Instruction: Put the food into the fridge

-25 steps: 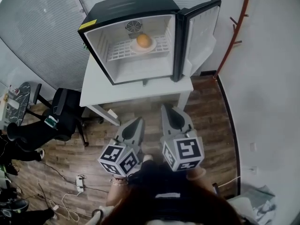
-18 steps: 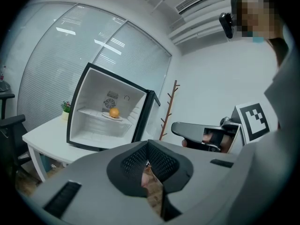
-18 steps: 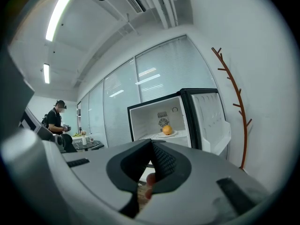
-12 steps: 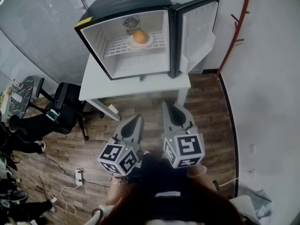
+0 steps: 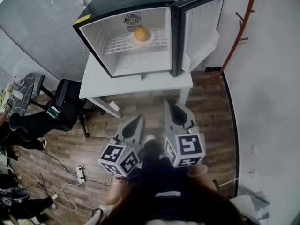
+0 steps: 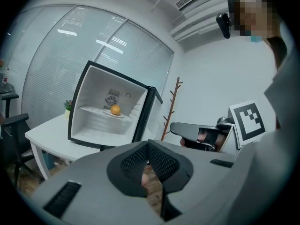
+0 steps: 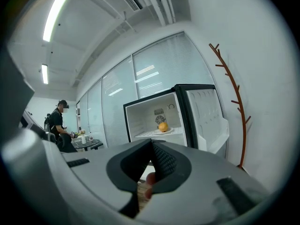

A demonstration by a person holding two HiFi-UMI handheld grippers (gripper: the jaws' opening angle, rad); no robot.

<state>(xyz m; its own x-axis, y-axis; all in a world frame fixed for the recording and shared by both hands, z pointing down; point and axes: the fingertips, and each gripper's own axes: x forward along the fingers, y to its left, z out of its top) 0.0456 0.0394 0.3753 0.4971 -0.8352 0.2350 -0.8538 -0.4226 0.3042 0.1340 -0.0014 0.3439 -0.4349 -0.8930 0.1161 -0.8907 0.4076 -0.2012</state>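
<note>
An orange [image 5: 141, 33] lies on a white plate [image 5: 140, 41] on the wire shelf of a small black fridge [image 5: 123, 3]. The fridge stands on a white table [image 5: 101, 86], with its door [image 5: 199, 29] swung open to the right. My left gripper [image 5: 137, 121] and right gripper [image 5: 172, 107] hang side by side over the wood floor, short of the table. Both are shut and hold nothing. The orange [image 6: 115, 109] shows far ahead in the left gripper view past the closed left gripper [image 6: 147, 143]. In the right gripper view the orange [image 7: 162, 126] sits beyond the closed right gripper [image 7: 151, 143].
A black office chair [image 5: 65, 109] stands left of the table. A brown coat rack [image 5: 239, 27] leans by the right wall. A power strip and cables [image 5: 78, 177] lie on the floor at the left. A person [image 7: 57, 123] stands by a small table far left.
The fridge sits slightly higher in the head view. Both grippers stay shut and side by side, hardly shifted.
</note>
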